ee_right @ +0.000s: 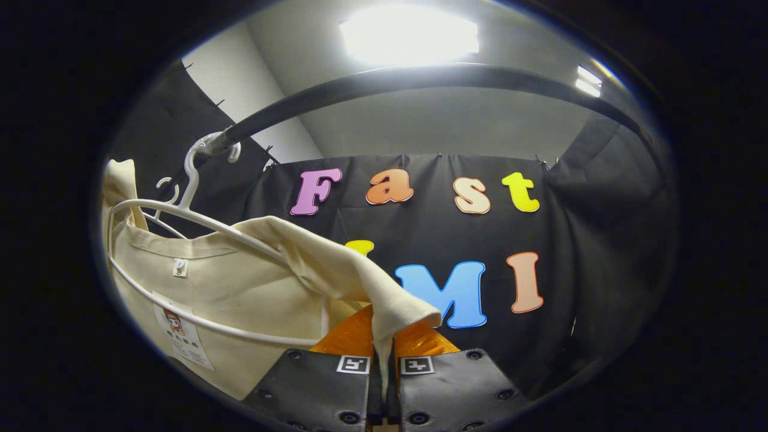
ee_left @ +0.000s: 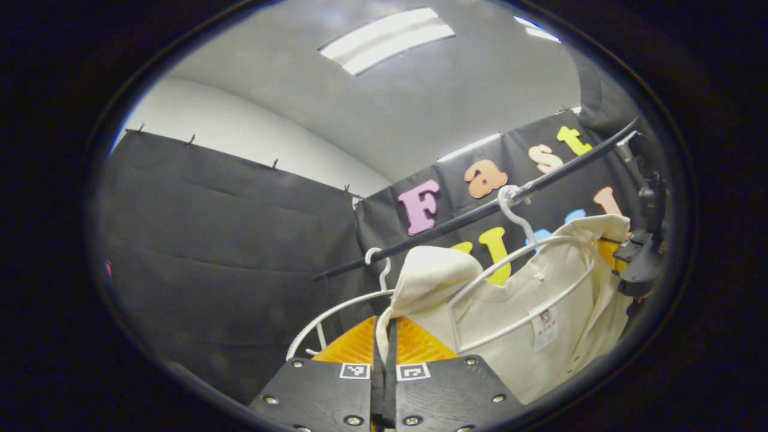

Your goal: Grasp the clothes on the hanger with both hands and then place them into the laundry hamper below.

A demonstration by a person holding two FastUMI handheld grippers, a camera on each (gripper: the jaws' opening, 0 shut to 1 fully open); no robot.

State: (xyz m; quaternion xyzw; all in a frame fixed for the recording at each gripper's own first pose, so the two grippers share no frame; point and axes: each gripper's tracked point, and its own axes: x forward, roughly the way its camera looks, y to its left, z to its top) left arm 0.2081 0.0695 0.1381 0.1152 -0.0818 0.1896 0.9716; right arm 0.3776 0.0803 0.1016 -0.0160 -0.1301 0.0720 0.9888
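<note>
Jaws of both grippers are pinching the shirt (ee_left: 528, 312): the left gripper (ee_left: 384, 336) on one shoulder, the right gripper (ee_right: 384, 342) on the other. Between them it hangs on the hanger (ee_right: 198, 225), under the rail (ee_right: 420, 81), so it must probably lift off upward first.

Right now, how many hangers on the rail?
2: one hanger carries the cream garment; an empty hanger hangs beside it, toward the left gripper. Others may be hidden.
</note>
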